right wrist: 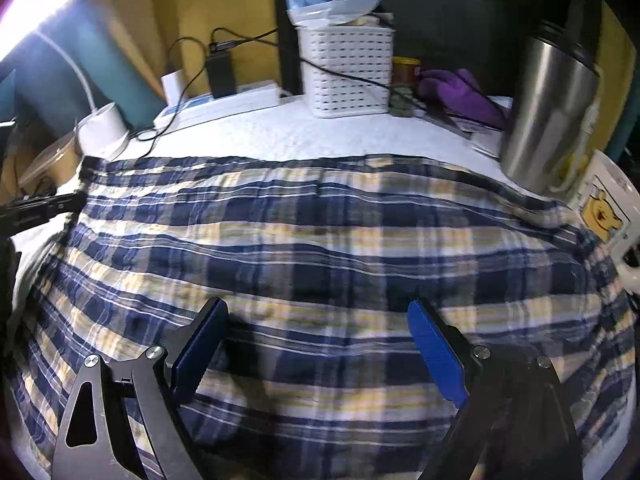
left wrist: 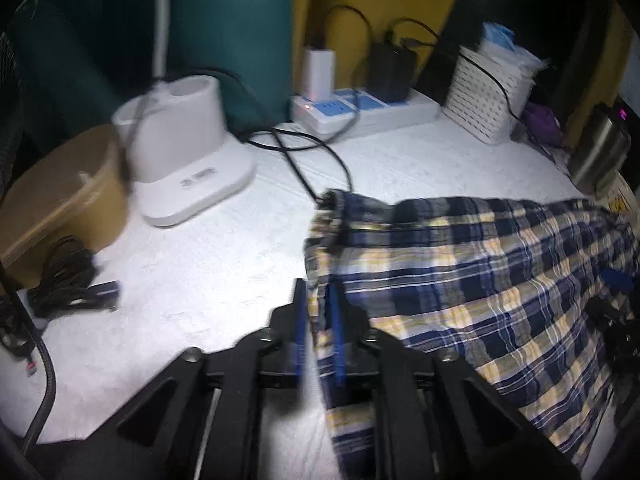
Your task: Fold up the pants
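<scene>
Plaid pants (right wrist: 320, 248), navy, white and yellow, lie spread across the white table (right wrist: 280, 132). In the left wrist view the pants (left wrist: 460, 272) fill the right half. My left gripper (left wrist: 319, 292) is shut on the pants' left edge, with cloth pinched between its blue pads. My right gripper (right wrist: 318, 312) is open wide just above the middle of the pants, nothing between its fingers. The left gripper also shows in the right wrist view (right wrist: 60, 202) at the pants' far left edge.
At the back stand a white lamp base (left wrist: 188, 152), a brown box (left wrist: 60, 196), a power strip (left wrist: 360, 110) with cables (left wrist: 304, 160), and a white basket (right wrist: 346, 70). A steel flask (right wrist: 548, 112) and a mug (right wrist: 604, 208) stand at the right. A coiled cable (left wrist: 64, 276) lies at the left.
</scene>
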{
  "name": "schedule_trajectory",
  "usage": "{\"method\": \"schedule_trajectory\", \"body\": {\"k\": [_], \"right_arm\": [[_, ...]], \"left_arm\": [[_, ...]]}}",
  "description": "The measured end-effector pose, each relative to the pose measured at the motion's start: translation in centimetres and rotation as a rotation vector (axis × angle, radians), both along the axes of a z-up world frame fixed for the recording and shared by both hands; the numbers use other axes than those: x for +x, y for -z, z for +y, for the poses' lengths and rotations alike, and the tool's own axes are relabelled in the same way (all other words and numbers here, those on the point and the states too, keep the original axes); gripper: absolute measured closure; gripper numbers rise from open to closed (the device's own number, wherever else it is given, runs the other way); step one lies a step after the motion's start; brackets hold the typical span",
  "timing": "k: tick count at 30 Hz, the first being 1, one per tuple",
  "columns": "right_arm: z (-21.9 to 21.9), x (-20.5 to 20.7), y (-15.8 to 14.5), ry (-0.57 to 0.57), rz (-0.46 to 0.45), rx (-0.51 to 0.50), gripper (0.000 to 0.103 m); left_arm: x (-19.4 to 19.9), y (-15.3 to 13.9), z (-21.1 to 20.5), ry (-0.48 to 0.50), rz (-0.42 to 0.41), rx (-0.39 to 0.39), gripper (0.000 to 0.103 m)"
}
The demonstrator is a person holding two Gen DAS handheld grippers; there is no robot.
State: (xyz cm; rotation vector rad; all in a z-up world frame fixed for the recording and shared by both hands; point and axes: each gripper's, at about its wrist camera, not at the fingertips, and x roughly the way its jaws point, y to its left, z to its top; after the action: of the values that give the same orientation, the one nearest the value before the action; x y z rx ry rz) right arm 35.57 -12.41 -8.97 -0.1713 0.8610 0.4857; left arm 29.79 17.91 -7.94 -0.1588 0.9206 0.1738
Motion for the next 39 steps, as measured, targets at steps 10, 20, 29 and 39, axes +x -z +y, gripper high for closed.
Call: {"method": "schedule_trajectory", "body": {"k": [10,20,29,39], "right_arm": [[-1.8,-2.2,-1.0,0.01,-0.005,0.019,0.011],[-0.3,-5.4,-1.1,-0.048,-0.013,0.022,0.011],[-0.9,-7.2,-1.2,-0.049,-0.021,0.023,0.011],[-0.7,-9.4,-0.3,-0.054,-0.009,-0.009,0.011]], "left_arm": [[-4.4,-2.4,-3.2,0.044,-0.031,-0.058,0.071],[-7.6,-1.9,-7.1,0.097,-0.003,-0.091,0.071],[-11.3,-0.7,-6.5,0.04,0.02,-0.088,0.046],[-13.2,0.5,-7.6,0.105,0.028,-0.083,0.093]]}}
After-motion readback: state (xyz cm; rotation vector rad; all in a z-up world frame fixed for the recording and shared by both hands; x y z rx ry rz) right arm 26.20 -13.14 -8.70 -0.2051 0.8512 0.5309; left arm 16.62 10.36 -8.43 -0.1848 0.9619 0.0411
